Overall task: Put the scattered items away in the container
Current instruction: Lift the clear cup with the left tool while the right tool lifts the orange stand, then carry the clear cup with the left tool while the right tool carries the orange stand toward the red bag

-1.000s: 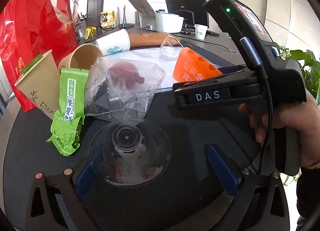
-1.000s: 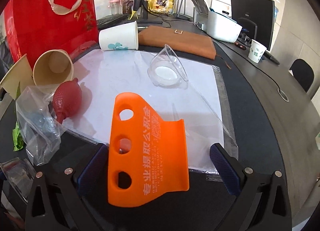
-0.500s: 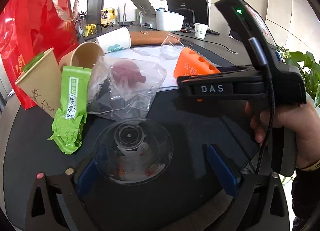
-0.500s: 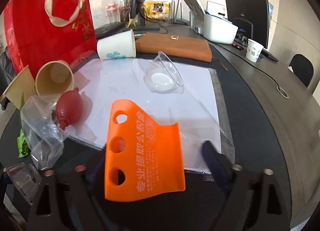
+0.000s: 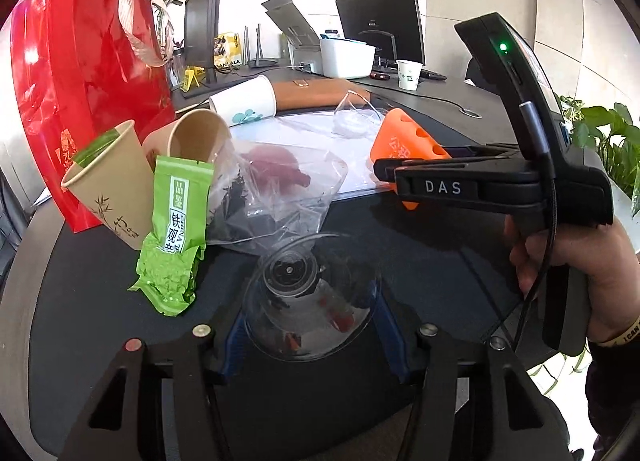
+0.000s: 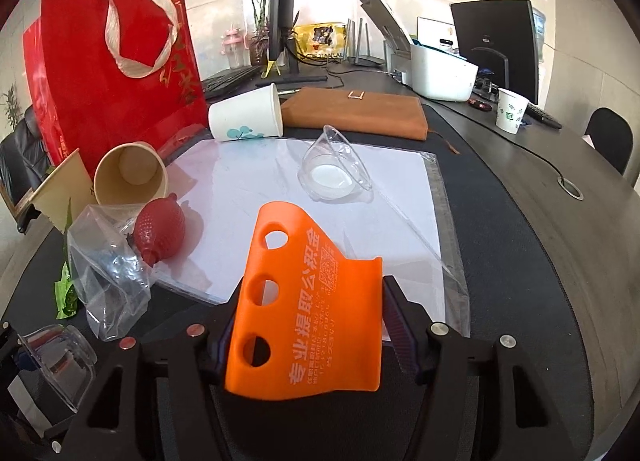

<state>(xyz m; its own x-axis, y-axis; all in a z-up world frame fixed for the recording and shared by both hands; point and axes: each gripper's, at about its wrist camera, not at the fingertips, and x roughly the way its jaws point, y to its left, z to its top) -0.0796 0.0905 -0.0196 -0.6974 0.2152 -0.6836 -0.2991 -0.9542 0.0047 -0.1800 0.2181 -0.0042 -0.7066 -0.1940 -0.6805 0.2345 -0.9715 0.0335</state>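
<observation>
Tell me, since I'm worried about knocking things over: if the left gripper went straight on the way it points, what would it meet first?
The left gripper, jaws closing around a clear glass cup, points toward the crumpled clear plastic bag just beyond. It would probably meet that first, though depth is hard to judge.

Clear plastic dome-shaped cup lid (image 5: 312, 297): near edge of the counter, between the left tool's blue pads, rim tipped up.

Orange plastic three-hole bag carrier with white lettering (image 6: 304, 313): between the right tool's pads, holes leftward.

Green foil tea sachet (image 5: 176, 229): propped against a tan paper cup with bamboo print (image 5: 106, 189).

Second tan paper cup (image 6: 130, 175): on its side, mouth open.

White paper cup with teal print (image 6: 248, 115): on its side, toward the far edge.

Clear crumpled plastic bag (image 6: 108, 277): beside a red bulb-shaped dimpled ball (image 6: 160, 227).

Red gift bag with ribbon handles (image 6: 116, 73): upright, left edge.
</observation>
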